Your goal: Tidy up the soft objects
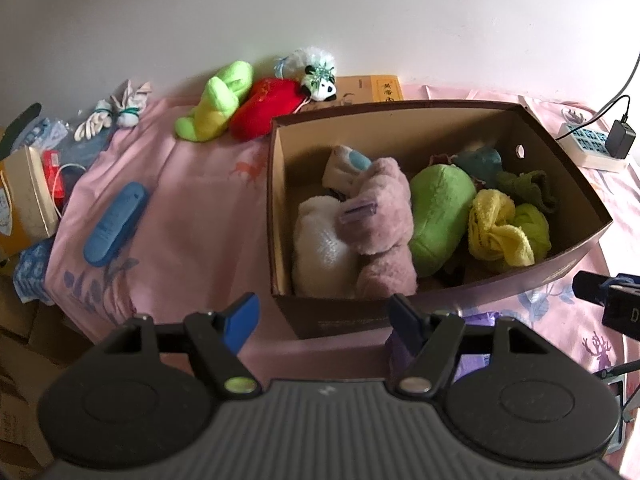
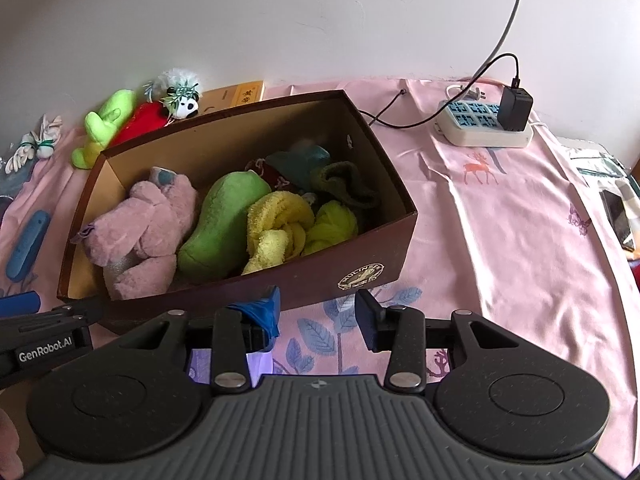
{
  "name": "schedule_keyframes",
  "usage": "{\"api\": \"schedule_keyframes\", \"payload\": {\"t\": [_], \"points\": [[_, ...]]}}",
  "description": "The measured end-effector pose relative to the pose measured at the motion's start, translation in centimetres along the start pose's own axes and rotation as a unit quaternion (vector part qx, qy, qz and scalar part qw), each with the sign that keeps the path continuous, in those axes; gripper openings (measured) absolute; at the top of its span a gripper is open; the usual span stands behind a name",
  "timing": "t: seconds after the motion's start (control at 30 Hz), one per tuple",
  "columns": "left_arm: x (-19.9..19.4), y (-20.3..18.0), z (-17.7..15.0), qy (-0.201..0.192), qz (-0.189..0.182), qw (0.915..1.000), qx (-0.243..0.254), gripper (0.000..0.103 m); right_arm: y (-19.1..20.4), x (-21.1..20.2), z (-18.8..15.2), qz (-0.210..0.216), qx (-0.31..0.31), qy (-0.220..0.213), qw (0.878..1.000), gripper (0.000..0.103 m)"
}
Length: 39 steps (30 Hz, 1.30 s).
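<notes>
A brown cardboard box [image 1: 275,200] [image 2: 320,276] on the pink bedsheet holds a pink plush [image 1: 384,224] [image 2: 140,232], a white plush [image 1: 320,244], a green plush [image 1: 438,212] [image 2: 224,216], a yellow towel [image 1: 494,232] [image 2: 276,224], a lime ball and dark green cloth. By the wall behind the box lie a lime green plush [image 1: 218,100] [image 2: 106,120], a red plush [image 1: 266,110] and a small panda [image 1: 322,84] [image 2: 184,106]. My left gripper [image 1: 323,318] hangs open before the box's near wall, empty. My right gripper [image 2: 318,312] is open and empty too. A purple cloth [image 1: 478,320] [image 2: 260,364] lies beneath them.
A power strip [image 2: 484,124] with a black charger and cable sits at the back right. A blue case [image 1: 116,222], tied white gloves [image 1: 108,114] and a tissue box [image 1: 24,196] lie to the left. A yellow book [image 1: 376,88] leans behind the box. A phone [image 2: 618,216] lies far right.
</notes>
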<state>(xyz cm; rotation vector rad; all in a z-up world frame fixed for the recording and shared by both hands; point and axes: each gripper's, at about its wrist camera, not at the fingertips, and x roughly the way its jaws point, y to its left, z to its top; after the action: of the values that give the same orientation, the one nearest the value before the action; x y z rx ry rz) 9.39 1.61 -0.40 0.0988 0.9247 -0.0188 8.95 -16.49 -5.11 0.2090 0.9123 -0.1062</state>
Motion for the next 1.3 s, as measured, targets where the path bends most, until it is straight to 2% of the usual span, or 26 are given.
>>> {"api": "schedule_keyframes", "payload": {"t": [0.63, 1.0, 1.3], "points": [[0.3, -0.8, 0.3, -0.004, -0.009, 0.9999, 0.006, 0.071, -0.2, 0.0, 0.0, 0.001, 0.002, -0.006, 1.000, 0.025], [-0.1, -0.7, 0.3, -0.013, 0.003, 0.9999, 0.003, 0.071, -0.3, -0.2, -0.1, -0.002, -0.001, -0.016, 1.000, 0.025], [0.1, -0.8, 0.3, -0.008, 0.017, 0.9998, 0.003, 0.072, -0.6, -0.8, 0.0, -0.006, 0.000, -0.041, 0.999, 0.025]]}}
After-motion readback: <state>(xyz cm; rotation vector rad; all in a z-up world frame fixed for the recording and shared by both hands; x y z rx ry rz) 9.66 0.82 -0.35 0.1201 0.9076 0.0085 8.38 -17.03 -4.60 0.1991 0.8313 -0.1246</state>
